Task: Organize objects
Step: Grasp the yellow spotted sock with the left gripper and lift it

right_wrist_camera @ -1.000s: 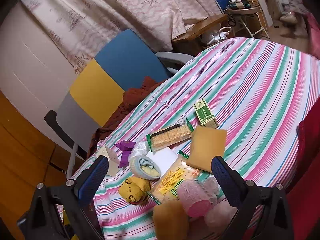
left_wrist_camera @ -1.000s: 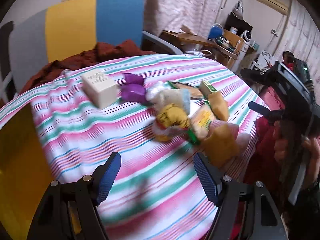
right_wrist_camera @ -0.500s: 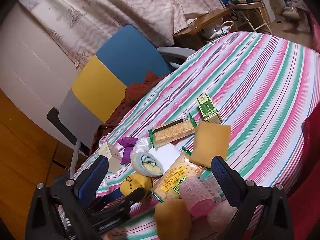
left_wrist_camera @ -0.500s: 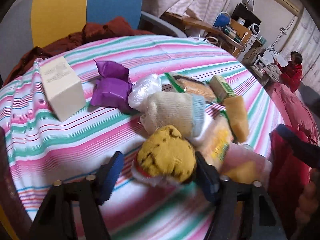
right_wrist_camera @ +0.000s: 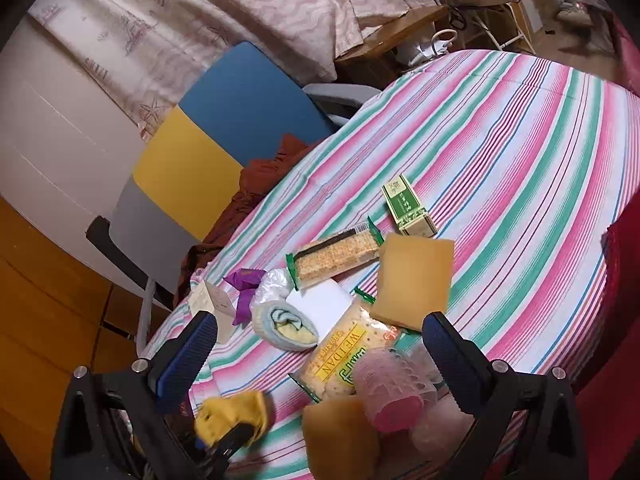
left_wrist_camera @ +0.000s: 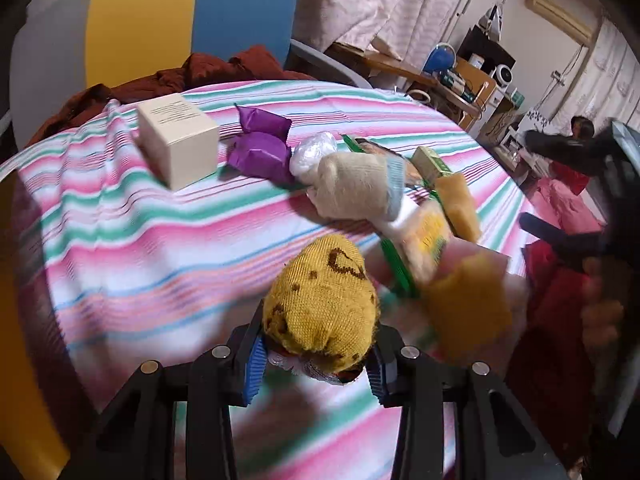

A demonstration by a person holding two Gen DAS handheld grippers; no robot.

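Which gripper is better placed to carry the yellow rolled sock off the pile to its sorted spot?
Left. The left gripper is shut on the yellow rolled sock, blue pads pressing both its sides. The right gripper hangs open and empty above the snack packet and the rest of the pile.

Motion blur smears the orange sponge (left_wrist_camera: 468, 312) and the cracker packet (left_wrist_camera: 424, 240) in the left wrist view. The yellow sock's (left_wrist_camera: 320, 312) underside hides between the fingers (left_wrist_camera: 254, 364). In the right wrist view, the sock (right_wrist_camera: 232, 414) blurs too.
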